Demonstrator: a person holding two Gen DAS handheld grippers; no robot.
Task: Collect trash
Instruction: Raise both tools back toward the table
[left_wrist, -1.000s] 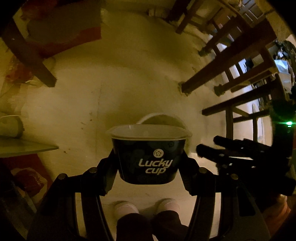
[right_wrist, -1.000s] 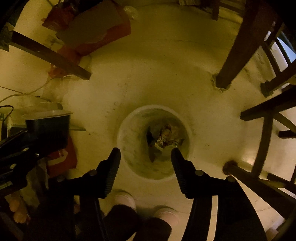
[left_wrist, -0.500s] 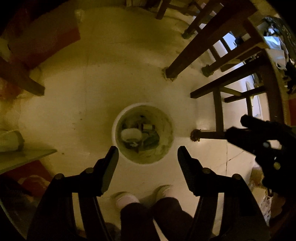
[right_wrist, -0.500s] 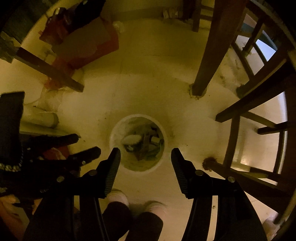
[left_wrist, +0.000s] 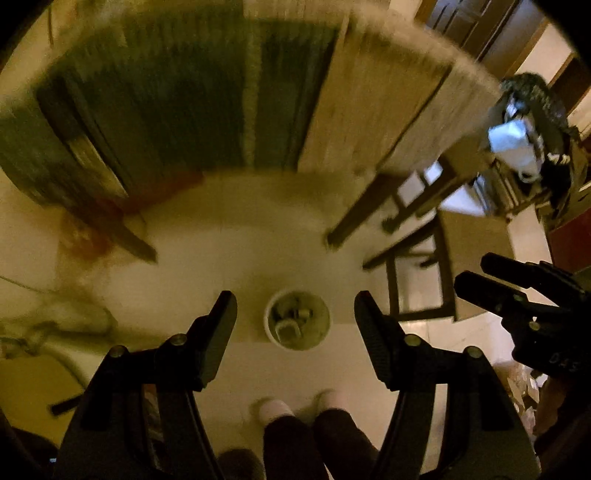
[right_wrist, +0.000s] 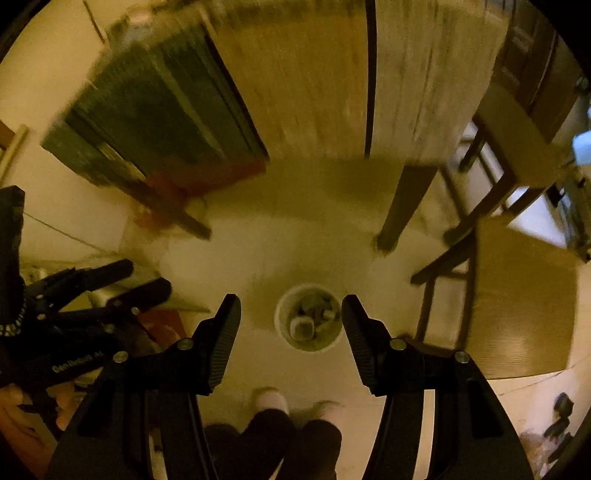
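Two grippers point straight down at the floor, both with jaws spread wide and nothing between them. Nearest the left gripper (left_wrist: 295, 310), below its fingers in the frame, are the person's two feet (left_wrist: 275, 411) in pale socks, with dark trouser legs under them. Just past the fingertips, and framed in the gap between them, stands the white trash bin (left_wrist: 297, 319) on the pale floor (left_wrist: 240, 229); it holds a heap of rubbish, with an upturned cup-like piece showing near the top, though the rest is too small to make out. Off to the right of this tool, the right gripper (left_wrist: 469, 271) reaches in from the edge, fingers apart. Beyond the bin, a dark wooden chair (left_wrist: 417, 280) stands to the right, and further out a table leg (left_wrist: 354, 218) slants up to a blurred tabletop.

From the right gripper (right_wrist: 291, 306), the same order holds: feet (right_wrist: 271, 400) closest, then the trash bin (right_wrist: 308, 317) centred between the open fingers, its rim clear of both. To this tool's left the left gripper (right_wrist: 146, 278) shows, also spread and empty. Further ahead a table leg (right_wrist: 400, 206) rises, with a chair (right_wrist: 450, 280) to the right and a blurred red patch (right_wrist: 192, 181) far left on the floor.
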